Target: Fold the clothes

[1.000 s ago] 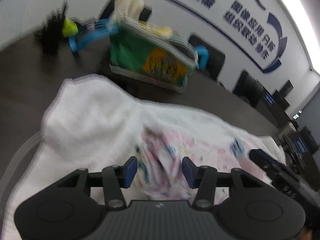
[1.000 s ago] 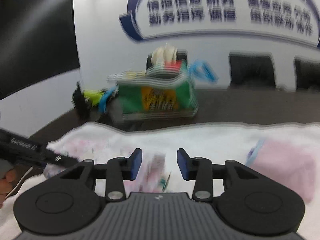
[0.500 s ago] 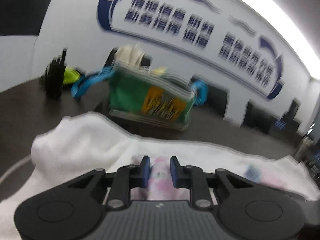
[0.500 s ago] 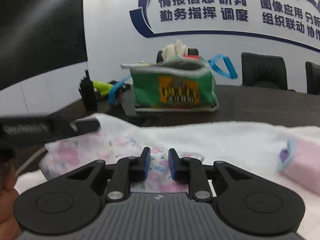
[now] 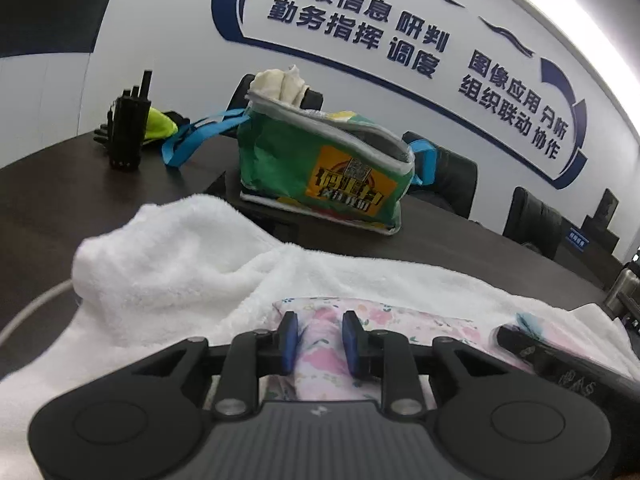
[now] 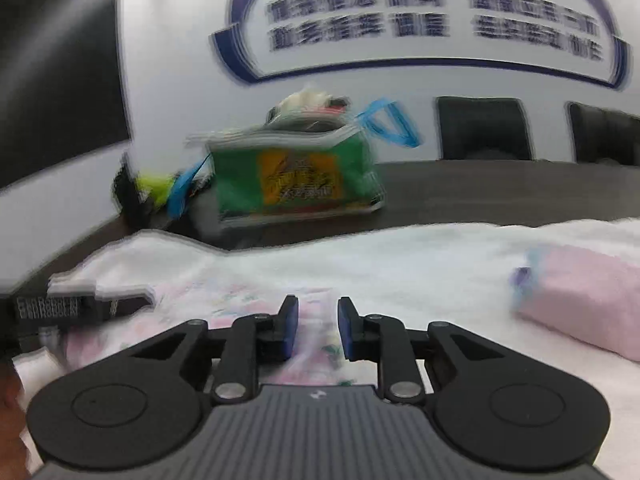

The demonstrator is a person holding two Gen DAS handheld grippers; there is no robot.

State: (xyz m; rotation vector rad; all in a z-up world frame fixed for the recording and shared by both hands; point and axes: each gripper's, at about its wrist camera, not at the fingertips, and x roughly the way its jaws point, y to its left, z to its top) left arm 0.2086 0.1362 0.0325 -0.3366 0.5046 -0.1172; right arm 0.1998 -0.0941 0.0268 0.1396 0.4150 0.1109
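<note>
Lying flat on a fluffy white towel [image 5: 180, 264] over the dark table [image 5: 48, 200] — a pink floral-print cloth garment [image 5: 400, 320]. Left gripper [image 5: 319, 340] pinching a raised fold of it; right gripper [image 6: 313, 330] partly open above it, grasp unclear — blurred. Folded pink cloth [image 6: 588, 300] well right.

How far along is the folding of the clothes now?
One pink garment already lies folded on the white towel. In hand is the floral garment: the left gripper and right gripper each have fabric between slightly parted jaws, though a firm grip is unclear. Its folding is left, and the green bag holds more cloth.
</note>
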